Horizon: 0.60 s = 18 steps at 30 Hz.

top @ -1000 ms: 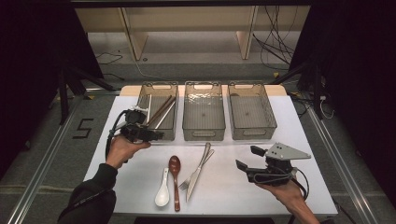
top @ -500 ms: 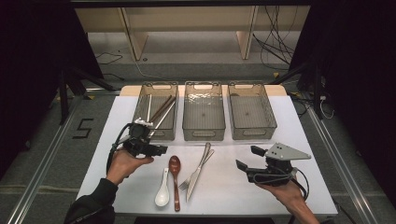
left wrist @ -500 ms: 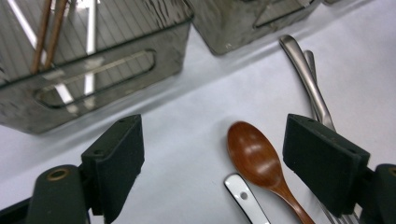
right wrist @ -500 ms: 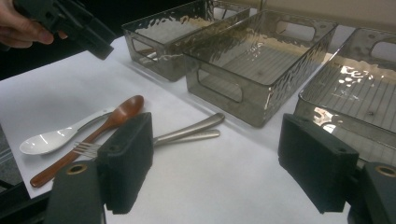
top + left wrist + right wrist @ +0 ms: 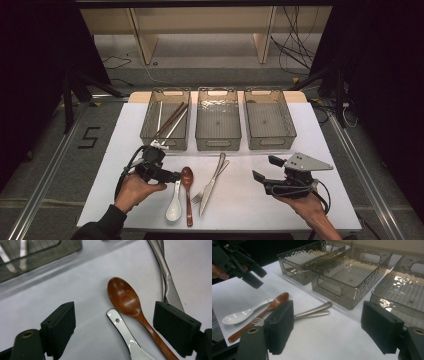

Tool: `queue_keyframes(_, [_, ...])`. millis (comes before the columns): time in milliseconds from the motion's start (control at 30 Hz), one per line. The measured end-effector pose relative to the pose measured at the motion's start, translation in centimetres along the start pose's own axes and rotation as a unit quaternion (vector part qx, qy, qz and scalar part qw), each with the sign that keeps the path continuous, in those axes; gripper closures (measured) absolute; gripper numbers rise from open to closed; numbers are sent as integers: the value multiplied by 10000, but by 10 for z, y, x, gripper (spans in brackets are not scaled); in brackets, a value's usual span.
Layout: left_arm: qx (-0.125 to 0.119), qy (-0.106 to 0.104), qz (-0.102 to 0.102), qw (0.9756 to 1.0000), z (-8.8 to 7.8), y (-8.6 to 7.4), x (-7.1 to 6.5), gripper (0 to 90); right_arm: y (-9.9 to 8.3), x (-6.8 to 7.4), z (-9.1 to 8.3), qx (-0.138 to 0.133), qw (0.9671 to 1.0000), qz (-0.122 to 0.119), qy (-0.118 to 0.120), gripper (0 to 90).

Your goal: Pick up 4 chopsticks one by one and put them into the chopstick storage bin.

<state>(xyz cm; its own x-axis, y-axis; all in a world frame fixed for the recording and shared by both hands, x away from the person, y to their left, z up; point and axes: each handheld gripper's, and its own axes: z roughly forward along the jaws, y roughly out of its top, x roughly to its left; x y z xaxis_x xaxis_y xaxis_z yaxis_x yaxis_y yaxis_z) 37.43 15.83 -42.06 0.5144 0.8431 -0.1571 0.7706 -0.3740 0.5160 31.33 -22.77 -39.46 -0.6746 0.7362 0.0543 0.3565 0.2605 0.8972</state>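
Two tools are noted: the left tool (image 5: pixel 115 322), jaws just opened wide and empty, hovers over the wooden spoon (image 5: pixel 130 305); the right tool (image 5: pixel 329 325) is held open, unladen. The neck should be straddled squarely before closing. On the surface (image 5: pixel 250 200), the spoon's bowl points toward the bins (image 5: pixel 165 141), its long axis running toward the near edge.

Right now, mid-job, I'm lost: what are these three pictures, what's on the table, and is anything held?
A person holds a two-jaw tool in each hand. The high view looks down on the white table. The left gripper has just been opening; its own camera shows the wooden spoon and the white spoon between open jaws, untouched. The right gripper hangs open, empty. A knife and a fork lie nearby. Behind stand three bins; the left bin holds chopsticks.
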Motion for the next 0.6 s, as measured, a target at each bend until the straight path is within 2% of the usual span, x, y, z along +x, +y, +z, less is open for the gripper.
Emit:
queue_keyframes(333, [282,-6,53,9996,7,-4,-7,178,-3,-3,-3,-31,10000,51,-59,275])
queue_keyframes(467, [379,74,131,9992,10,-4,-9,178,-4,-4,-6,-25,9999,86,-75,275])
queue_keyframes(600, [414,70,122,9990,10,-7,-9,178,-4,-4,-6,-13,9999,83,-71,275])
